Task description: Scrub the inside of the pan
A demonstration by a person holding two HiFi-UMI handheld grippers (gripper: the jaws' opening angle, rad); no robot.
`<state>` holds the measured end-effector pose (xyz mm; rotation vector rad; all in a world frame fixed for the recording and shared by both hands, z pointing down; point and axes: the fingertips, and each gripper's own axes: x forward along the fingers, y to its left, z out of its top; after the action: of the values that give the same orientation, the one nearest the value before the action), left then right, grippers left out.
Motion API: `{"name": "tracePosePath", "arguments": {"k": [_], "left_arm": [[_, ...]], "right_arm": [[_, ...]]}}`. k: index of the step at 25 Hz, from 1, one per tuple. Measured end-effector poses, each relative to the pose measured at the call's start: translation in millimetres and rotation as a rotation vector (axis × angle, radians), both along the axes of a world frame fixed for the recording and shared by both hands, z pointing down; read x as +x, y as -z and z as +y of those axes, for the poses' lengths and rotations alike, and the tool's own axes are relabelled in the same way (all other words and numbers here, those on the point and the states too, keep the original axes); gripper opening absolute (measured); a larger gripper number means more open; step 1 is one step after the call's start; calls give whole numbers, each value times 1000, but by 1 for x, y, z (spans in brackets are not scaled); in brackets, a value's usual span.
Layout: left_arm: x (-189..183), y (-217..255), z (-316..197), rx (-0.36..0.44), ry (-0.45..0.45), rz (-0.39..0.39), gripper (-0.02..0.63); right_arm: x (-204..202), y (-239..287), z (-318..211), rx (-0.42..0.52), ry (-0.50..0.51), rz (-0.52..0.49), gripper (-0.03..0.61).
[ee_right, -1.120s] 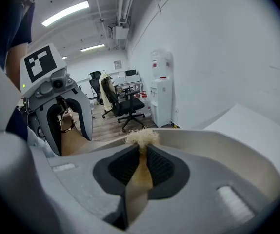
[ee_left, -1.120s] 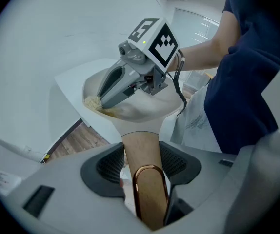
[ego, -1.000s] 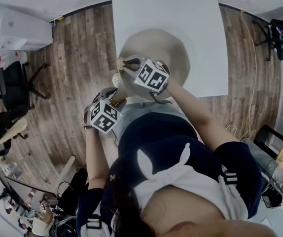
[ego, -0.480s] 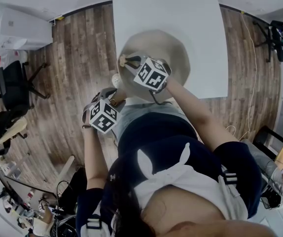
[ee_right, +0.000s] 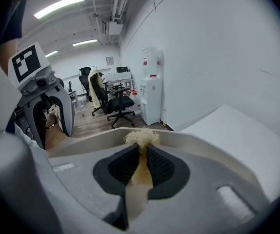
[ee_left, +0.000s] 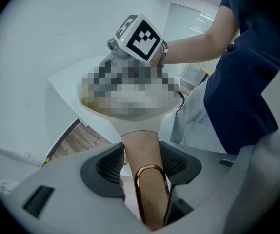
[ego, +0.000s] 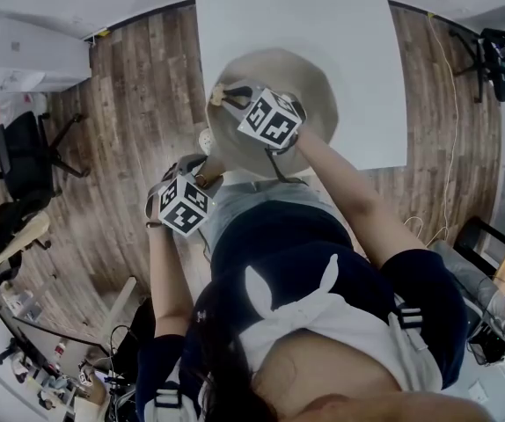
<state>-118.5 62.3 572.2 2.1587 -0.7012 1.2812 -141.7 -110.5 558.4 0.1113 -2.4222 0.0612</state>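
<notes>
A beige pan (ego: 316,90) sits at the near edge of a white table (ego: 288,16), seen from above. The left gripper (ee_left: 141,151) is clamped on the pan's wooden handle (ee_left: 147,204), which juts off the table toward the person. The right gripper (ee_right: 141,161), reaching into the pan, pinches a scrubbing brush (ee_right: 141,138), whose straw-coloured bristles rest against the pan's inside wall near its left rim.

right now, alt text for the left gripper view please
The left tongs clamp the wooden handle, with its copper loop, of a beige pan at a white table's edge. Beyond, the right tongs reach down into the pan, their tips not visible here.
</notes>
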Motion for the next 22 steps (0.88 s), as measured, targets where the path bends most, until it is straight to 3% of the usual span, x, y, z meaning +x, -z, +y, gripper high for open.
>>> {"name": "tracePosePath", "arguments": {"k": [22], "left_arm": [[2,0,-3,-13,-40,-20,224]], "right_arm": [[23,3,-61,86,-233,16,44]]}}
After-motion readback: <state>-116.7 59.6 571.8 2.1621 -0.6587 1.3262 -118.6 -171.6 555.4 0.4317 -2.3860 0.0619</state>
